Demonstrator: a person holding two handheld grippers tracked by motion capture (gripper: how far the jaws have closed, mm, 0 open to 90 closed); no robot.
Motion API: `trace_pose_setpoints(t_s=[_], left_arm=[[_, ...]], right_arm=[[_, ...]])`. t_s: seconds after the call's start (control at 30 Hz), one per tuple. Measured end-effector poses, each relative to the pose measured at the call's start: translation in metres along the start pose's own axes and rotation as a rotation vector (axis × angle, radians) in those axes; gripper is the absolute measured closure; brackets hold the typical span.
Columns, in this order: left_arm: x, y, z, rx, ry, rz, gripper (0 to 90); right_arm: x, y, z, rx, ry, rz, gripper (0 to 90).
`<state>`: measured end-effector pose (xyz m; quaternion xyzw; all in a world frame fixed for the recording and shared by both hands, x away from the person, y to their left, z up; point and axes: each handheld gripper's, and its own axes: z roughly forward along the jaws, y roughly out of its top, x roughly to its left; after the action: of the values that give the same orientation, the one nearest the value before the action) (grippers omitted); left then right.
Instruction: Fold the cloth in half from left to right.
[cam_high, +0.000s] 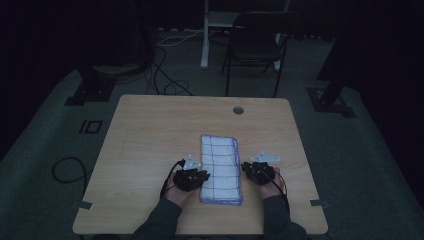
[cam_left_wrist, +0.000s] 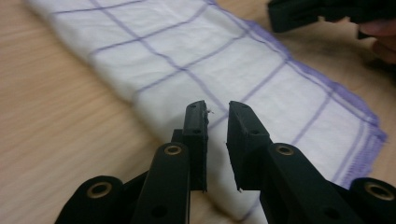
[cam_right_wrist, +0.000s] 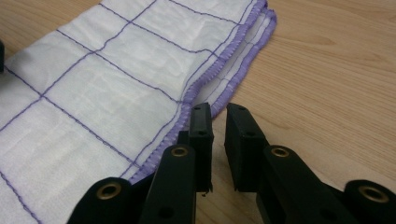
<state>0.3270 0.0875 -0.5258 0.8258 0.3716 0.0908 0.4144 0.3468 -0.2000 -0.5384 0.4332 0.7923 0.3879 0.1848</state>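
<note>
Two grippers flank the folded cloth (cam_high: 220, 169) at lower centre of the high view: left gripper (cam_left_wrist: 216, 112) slightly parted over its folded edge, right gripper (cam_right_wrist: 218, 114) slightly parted beside its purple hem.

Very dim and underexposed from the high view, nearly black across the upper corners and far background; only the table (cam_high: 150, 150) and white cloth (cam_high: 220, 167) catching faint light, with soft grain and no clear shadows. Far brighter and evenly lit in both gripper views, no glare. Sharp along the cloth's mid-frame weave; softly blurred at the bottom on the near black jaws and toward upper edges.
</note>
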Motion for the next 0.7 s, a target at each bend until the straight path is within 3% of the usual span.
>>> trace_pose_setpoints(t_s=[0.27, 0.7], left_arm=[[0.019, 0.004, -0.01, -0.027, 0.054, -0.016, 77.4], [0.039, 0.01, -0.013, -0.064, 0.065, -0.047, 74.0]], right_arm=[[0.0, 0.0, 0.0, -0.003, -0.004, 0.004, 77.1], [0.0, 0.0, 0.0, -0.007, -0.014, 0.009, 69.0]])
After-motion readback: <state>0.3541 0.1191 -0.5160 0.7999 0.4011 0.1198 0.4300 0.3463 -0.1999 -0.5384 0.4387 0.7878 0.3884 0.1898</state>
